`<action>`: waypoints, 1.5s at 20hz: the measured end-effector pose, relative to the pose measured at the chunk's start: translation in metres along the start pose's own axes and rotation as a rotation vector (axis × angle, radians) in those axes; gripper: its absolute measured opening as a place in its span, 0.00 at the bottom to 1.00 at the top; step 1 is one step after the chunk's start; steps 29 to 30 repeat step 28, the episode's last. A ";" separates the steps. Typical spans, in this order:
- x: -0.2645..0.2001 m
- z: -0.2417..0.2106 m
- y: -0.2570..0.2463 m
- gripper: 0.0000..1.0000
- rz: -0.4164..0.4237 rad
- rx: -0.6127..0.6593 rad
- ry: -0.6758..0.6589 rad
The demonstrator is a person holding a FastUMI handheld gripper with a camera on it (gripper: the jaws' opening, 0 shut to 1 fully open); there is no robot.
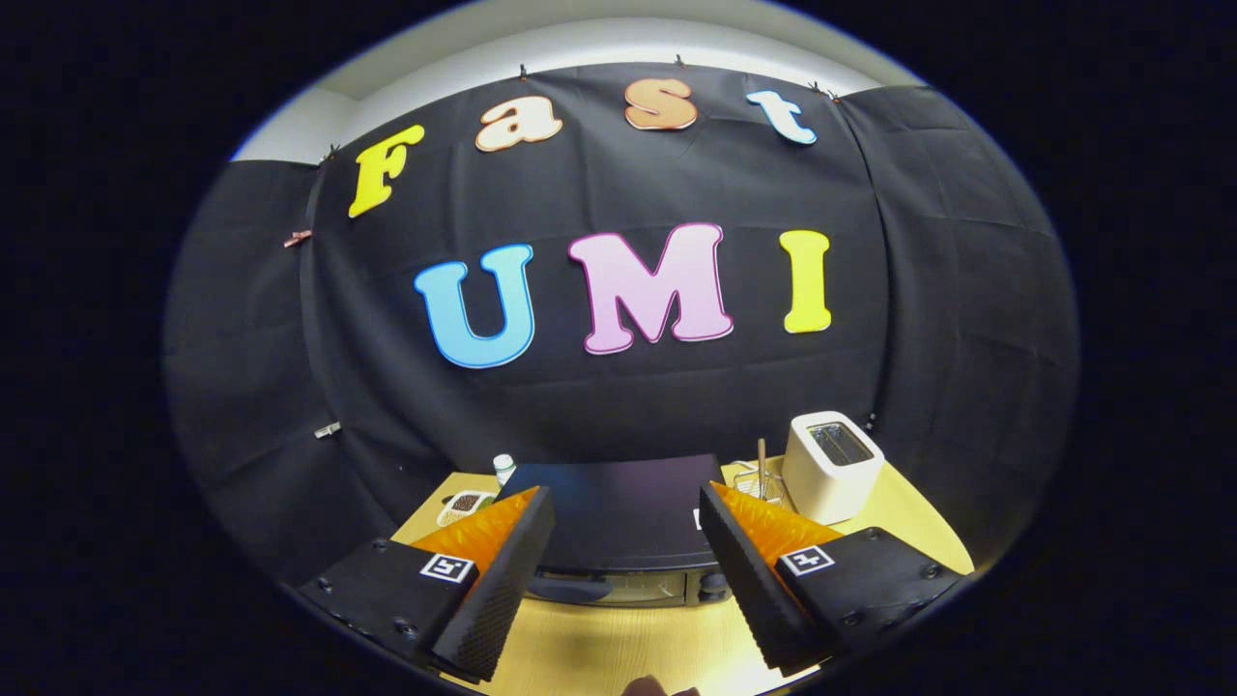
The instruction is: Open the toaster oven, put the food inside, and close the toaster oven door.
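The toaster oven (618, 517) is a dark box on the wooden table (618, 648), seen from above and in front, just beyond my fingertips. Its door handle (572, 586) and a knob (713, 583) show along the front edge, and the door looks shut. My gripper (626, 517) hangs above the table with its fingers wide apart and nothing between them. A small brown thing (646, 687) peeks in at the near edge of the table; I cannot tell what it is.
A white pop-up toaster (831, 464) stands to the right of the oven, with a wire rack and a wooden stick (761, 474) beside it. A small dish of dark bits (466, 504) and a white bottle (503, 468) sit to the oven's left.
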State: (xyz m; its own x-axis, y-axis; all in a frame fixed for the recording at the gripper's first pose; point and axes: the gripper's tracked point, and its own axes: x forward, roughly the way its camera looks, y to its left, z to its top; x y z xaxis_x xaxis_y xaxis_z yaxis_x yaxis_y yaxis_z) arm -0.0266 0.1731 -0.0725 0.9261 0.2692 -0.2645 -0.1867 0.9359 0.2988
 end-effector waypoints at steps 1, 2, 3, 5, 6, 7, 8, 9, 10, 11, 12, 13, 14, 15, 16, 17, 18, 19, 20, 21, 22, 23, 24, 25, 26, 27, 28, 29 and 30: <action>-0.004 0.010 -0.006 0.99 -0.001 -0.004 -0.018; -0.007 0.019 -0.010 0.99 -0.004 -0.009 -0.037; -0.011 0.029 -0.016 0.99 -0.008 -0.015 -0.055; -0.020 0.046 -0.028 0.98 -0.015 -0.028 -0.091; -0.026 0.055 -0.035 0.98 -0.019 -0.034 -0.110; -0.032 0.064 -0.040 0.98 -0.020 -0.041 -0.131; -0.037 0.072 -0.046 0.98 -0.023 -0.050 -0.152; -0.042 0.081 -0.052 0.98 -0.024 -0.058 -0.173; -0.046 0.089 -0.059 0.98 -0.025 -0.060 -0.189; -0.050 0.096 -0.065 0.98 -0.027 -0.062 -0.201; -0.057 0.102 -0.071 0.98 -0.029 -0.064 -0.216; -0.062 0.109 -0.077 0.98 -0.030 -0.063 -0.230; -0.066 0.114 -0.085 0.98 -0.033 -0.062 -0.243; -0.069 0.118 -0.092 0.98 -0.036 -0.057 -0.252; -0.073 0.122 -0.098 0.98 -0.040 -0.050 -0.258; -0.074 0.124 -0.103 0.98 -0.042 -0.043 -0.263; -0.075 0.127 -0.108 0.98 -0.045 -0.037 -0.268; -0.077 0.128 -0.114 0.98 -0.048 -0.036 -0.268; -0.079 0.126 -0.119 0.98 -0.053 -0.035 -0.267; -0.080 0.124 -0.123 0.98 -0.054 -0.033 -0.263; -0.080 0.123 -0.126 0.98 -0.056 -0.032 -0.261; -0.080 0.123 -0.128 0.98 -0.056 -0.031 -0.259; -0.079 0.124 -0.130 0.98 -0.054 -0.029 -0.257; -0.079 0.124 -0.130 0.98 -0.053 -0.029 -0.258; -0.078 0.126 -0.130 0.98 -0.050 -0.030 -0.260; -0.078 0.127 -0.131 0.98 -0.048 -0.035 -0.263; -0.078 0.127 -0.130 0.98 -0.045 -0.041 -0.263; -0.078 0.127 -0.130 0.98 -0.045 -0.041 -0.263; -0.078 0.127 -0.130 0.98 -0.045 -0.041 -0.263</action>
